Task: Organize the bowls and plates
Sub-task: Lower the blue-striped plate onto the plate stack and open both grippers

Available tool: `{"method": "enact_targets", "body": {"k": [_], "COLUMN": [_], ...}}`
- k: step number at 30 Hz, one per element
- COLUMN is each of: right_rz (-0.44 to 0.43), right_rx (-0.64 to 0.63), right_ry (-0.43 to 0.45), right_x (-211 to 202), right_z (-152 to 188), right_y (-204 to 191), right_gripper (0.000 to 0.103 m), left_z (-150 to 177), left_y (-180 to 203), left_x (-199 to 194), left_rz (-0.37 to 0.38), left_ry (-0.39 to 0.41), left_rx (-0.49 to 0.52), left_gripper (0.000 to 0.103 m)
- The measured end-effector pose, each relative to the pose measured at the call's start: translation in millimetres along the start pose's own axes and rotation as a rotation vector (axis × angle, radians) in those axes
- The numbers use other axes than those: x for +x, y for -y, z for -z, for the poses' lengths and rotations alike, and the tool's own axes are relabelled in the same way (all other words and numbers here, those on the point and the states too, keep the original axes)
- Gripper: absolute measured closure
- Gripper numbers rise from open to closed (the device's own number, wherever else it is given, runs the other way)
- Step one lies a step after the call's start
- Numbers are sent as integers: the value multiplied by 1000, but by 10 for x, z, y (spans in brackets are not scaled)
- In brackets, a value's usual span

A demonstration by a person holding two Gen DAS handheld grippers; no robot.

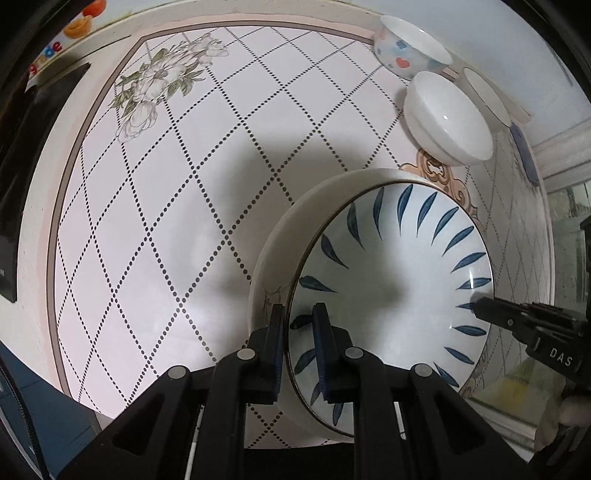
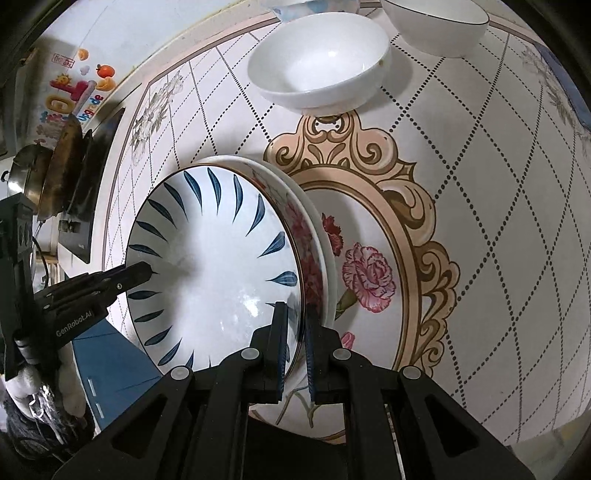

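A deep plate (image 1: pixel 391 280) with blue leaf strokes inside and red flowers on its outer wall hangs level over the patterned table (image 1: pixel 155 229), held by both grippers. My left gripper (image 1: pixel 298 325) is shut on the plate's left rim, one finger inside and one outside. My right gripper (image 2: pixel 295 325) is shut on the opposite rim of the plate (image 2: pixel 221 266). Each gripper shows in the other view: the right gripper (image 1: pixel 480 308) and the left gripper (image 2: pixel 146 273). A white edge shows under the plate; whether that is a second dish I cannot tell.
Beyond the plate stand a plain white bowl (image 1: pixel 447 118) (image 2: pixel 317 62), a bowl with coloured spots (image 1: pixel 406 48) and a dark-rimmed white bowl (image 2: pixel 436 22). A pan and pot (image 2: pixel 55 166) sit on a black cooktop (image 2: pixel 96 173) past the table's left edge.
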State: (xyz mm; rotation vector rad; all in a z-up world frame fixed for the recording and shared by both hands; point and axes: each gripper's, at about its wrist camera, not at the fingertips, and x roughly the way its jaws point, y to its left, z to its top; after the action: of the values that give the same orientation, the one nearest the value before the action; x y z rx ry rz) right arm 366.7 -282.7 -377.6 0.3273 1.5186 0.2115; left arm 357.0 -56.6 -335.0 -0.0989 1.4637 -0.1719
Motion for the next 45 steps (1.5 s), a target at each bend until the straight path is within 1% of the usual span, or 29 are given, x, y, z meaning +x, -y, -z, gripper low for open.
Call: {"method": "enact_targets", "body": {"k": [4, 11, 15, 21, 24, 32, 36, 38, 41, 43, 45], "right_rz": [-9, -5, -11, -2, -3, 5, 26, 39, 83, 95, 102], "right_rx": [-9, -6, 21, 51, 65, 105, 102, 88, 43, 20, 2], "right_ry": [8, 30, 29, 22, 38, 55, 85, 103, 140, 160, 181], "right_x": [21, 0, -18, -57, -90, -112, -178, -266, -457, -605, -769], "right_z": [-25, -29, -15, 0, 9, 44, 97, 131, 204, 275, 373], "right_y": [-3, -1, -1, -4, 7, 37, -8, -77, -254, -384, -524], "right_gripper": [93, 93, 90, 90, 90, 89, 86, 86, 86, 81, 70], "left_z": [18, 17, 10, -5, -22, -19, 28, 74, 163, 258, 371], "left_y": [-24, -15, 1, 9, 9, -7, 44, 75, 154, 213, 253], "left_x": [42, 63, 94, 124, 119, 72, -83, -218, -470, -667, -843], "left_rz": [-4, 1, 7, 29, 32, 13, -15, -22, -30, -36, -35], "left_ry": [3, 6, 5, 0, 5, 8, 42, 65, 108, 135, 157], "left_rx": [-23, -32, -40, -41, -45, -50, -20, -9, 17, 41, 62], "left_gripper": [90, 88, 87, 87, 87, 87, 87, 87, 87, 87, 87]}}
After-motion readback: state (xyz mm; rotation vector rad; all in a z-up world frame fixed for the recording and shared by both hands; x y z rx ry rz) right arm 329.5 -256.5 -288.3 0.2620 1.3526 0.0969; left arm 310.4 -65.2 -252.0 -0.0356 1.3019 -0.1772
